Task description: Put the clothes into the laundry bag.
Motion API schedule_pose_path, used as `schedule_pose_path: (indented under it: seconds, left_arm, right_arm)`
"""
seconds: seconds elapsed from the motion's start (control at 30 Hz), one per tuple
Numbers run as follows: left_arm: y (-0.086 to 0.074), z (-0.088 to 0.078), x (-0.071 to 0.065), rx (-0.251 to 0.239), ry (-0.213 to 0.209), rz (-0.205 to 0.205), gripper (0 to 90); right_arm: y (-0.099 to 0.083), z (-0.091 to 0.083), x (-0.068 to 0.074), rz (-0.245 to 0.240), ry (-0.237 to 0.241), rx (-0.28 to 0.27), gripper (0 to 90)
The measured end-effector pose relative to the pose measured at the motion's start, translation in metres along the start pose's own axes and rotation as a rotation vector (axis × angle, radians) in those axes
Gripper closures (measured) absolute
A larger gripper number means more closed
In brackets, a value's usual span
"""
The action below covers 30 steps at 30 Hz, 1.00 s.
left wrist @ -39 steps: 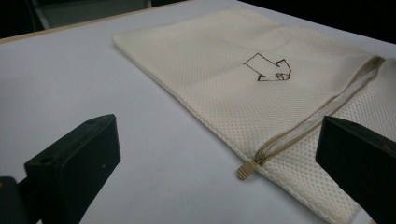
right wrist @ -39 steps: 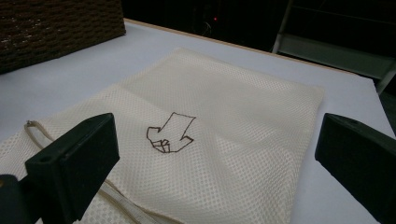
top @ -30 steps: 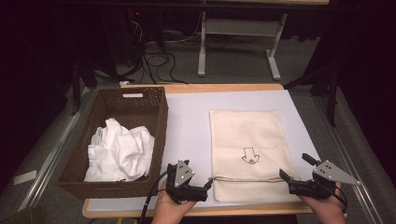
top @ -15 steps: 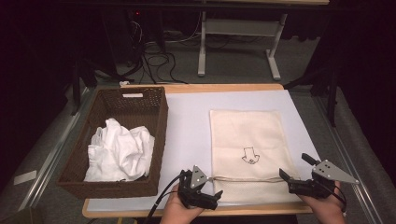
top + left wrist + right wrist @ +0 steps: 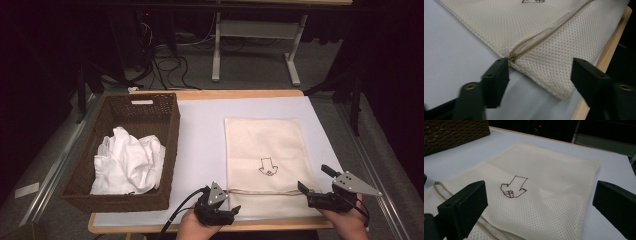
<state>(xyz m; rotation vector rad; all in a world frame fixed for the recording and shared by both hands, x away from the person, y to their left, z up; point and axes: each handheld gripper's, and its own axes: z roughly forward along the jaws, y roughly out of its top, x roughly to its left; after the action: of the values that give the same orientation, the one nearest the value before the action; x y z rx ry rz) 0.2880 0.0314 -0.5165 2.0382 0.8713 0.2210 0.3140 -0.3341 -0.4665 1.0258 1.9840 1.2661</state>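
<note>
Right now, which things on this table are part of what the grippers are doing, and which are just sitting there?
In the job:
mesh bag, flat on the table
zipper, its end at the left gripper, jaws just closing, nothing pressed yet
right gripper, open at the bag's other near corner

Lying about:
basket
white cloth in the basket
cables on the floor beyond

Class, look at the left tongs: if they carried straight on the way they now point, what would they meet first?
Most likely the near corner of the mesh bag, at the zipper end. The left tongs, jaws just been closing, already straddle it without pressing; depth is uncertain.
</note>
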Motion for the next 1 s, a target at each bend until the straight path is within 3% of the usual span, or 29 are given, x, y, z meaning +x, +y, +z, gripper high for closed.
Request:
schedule_pose_path:
  seconds: [0.03,0.17,0.33,0.43,0.5,0.63,0.77,0.9,1.0]
  left_arm:
    - [-0.001,0.001,0.001,0.007,-0.003,-0.002,44.0]
    - [-0.003,0.005,0.003,0.036,-0.007,-0.025,58.8]
    - [-0.003,0.008,0.001,0.038,0.012,-0.011,70.8]
    - [-0.003,0.008,0.001,0.041,0.008,-0.016,76.5]
    - [-0.002,0.007,0.004,0.05,-0.018,-0.03,85.1]
    - [-0.001,0.005,0.012,0.049,-0.009,-0.047,86.6]
    - [-0.002,0.0,0.026,0.04,0.039,-0.081,86.6]
    - [-0.004,-0.005,0.037,0.029,0.06,-0.121,86.6]
    - [-0.005,-0.009,0.045,0.031,0.085,-0.129,86.7]
  right_arm:
    - [0.0,0.0,0.0,0.001,0.0,-0.001,0.4]
    - [0.0,0.0,0.001,0.0,0.005,0.002,0.4]
    - [0.0,0.001,0.0,0.006,0.009,0.002,0.4]
    - [0.0,0.0,0.001,-0.002,0.01,-0.001,0.4]
    - [0.0,0.001,0.001,-0.001,0.015,0.002,0.4]
    - [-0.001,0.002,0.001,-0.002,0.012,0.009,0.4]
    - [-0.001,0.002,0.001,-0.002,0.017,0.011,0.5]
    - [-0.001,0.003,0.001,-0.004,0.021,0.013,0.5]
    - [-0.002,0.003,0.002,0.0,0.023,0.017,0.6]
